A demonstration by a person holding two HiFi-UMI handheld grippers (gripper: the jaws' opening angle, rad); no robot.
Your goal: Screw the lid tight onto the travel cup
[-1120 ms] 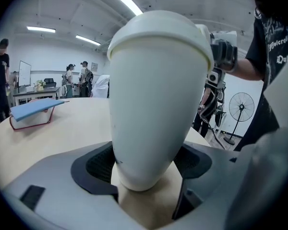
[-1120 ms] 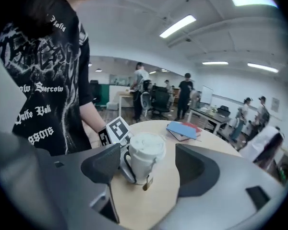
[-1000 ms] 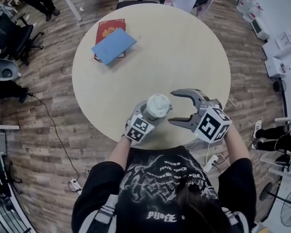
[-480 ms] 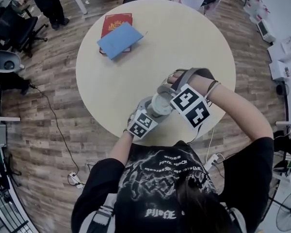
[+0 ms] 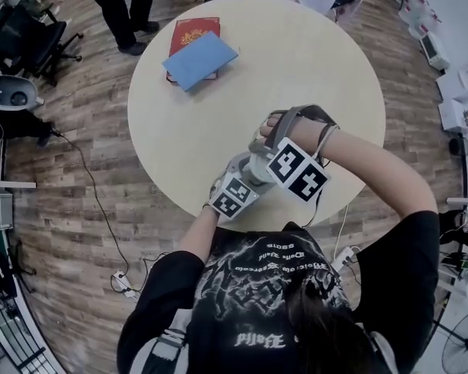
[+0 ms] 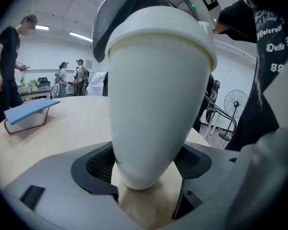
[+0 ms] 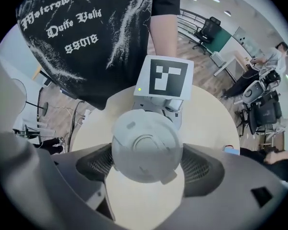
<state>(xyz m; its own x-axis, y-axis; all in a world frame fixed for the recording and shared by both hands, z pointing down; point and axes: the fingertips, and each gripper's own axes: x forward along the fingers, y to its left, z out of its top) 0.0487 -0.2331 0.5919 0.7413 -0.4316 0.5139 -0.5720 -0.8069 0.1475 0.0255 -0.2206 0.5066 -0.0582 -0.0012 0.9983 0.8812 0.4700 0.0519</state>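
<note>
The white travel cup [image 6: 153, 109] stands upright near the round table's front edge, and my left gripper [image 6: 144, 164] is shut on its narrow base. Its white lid [image 7: 146, 145] sits on top. My right gripper [image 7: 148, 162] points straight down over the lid. Its jaws have just been closing, the lid is between them, and both pads meet its rim. In the head view the right gripper [image 5: 262, 151] covers most of the cup [image 5: 256, 165], while the left gripper [image 5: 246, 176] reaches in from below left.
A blue notebook [image 5: 201, 59] lies on a red book [image 5: 193, 31] at the far left of the table [image 5: 320, 61]. A person [image 5: 129, 6] stands beyond the table, with office chairs at the left. Cables run across the wooden floor.
My right gripper has swung from the cup's right side to above it, turned to point down, and sunk round the lid. The left gripper and the cup have kept still.
</note>
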